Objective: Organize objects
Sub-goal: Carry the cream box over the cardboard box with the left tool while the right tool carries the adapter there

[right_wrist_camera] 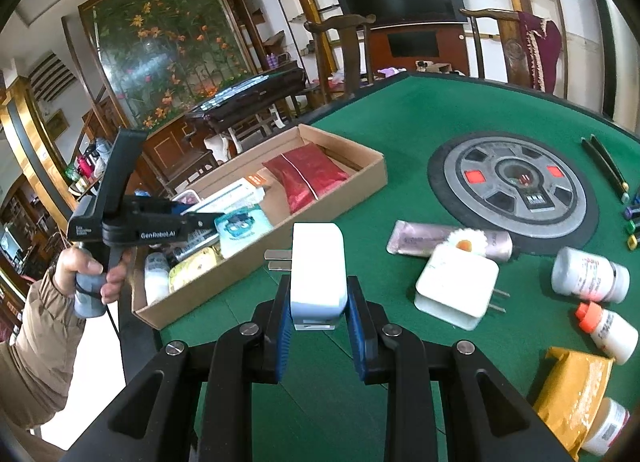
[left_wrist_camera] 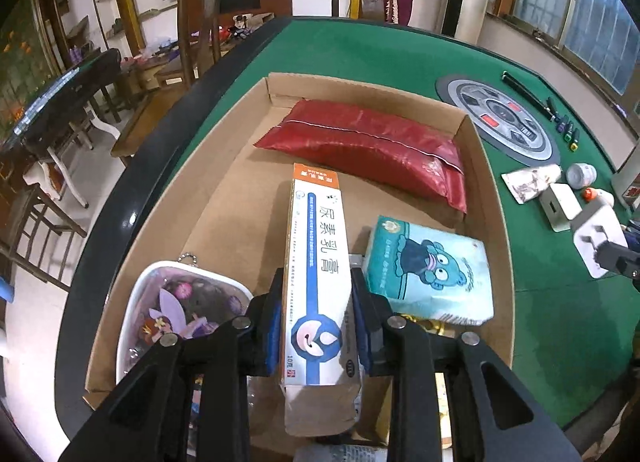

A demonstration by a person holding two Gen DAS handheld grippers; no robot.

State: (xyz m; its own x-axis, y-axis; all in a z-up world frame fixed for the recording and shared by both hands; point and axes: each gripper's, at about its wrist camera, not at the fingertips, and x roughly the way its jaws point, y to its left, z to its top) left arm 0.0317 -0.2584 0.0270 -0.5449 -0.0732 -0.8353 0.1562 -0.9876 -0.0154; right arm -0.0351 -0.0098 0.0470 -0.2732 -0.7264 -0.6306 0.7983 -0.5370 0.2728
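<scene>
The ointment box [left_wrist_camera: 316, 282], white and blue with an orange end, is clamped between the left gripper [left_wrist_camera: 316, 326] pads above the cardboard tray [left_wrist_camera: 224, 198] on the green table [left_wrist_camera: 400, 50]; its near end runs out of sight under the fingers. Large Chinese characters run along it, and "10" shows near the grip. The right gripper [right_wrist_camera: 318, 326] is closed on a white plug adapter [right_wrist_camera: 318, 266]. The left gripper's side reads "GenRebel.AI". Bottle labels are too small to read.
</scene>
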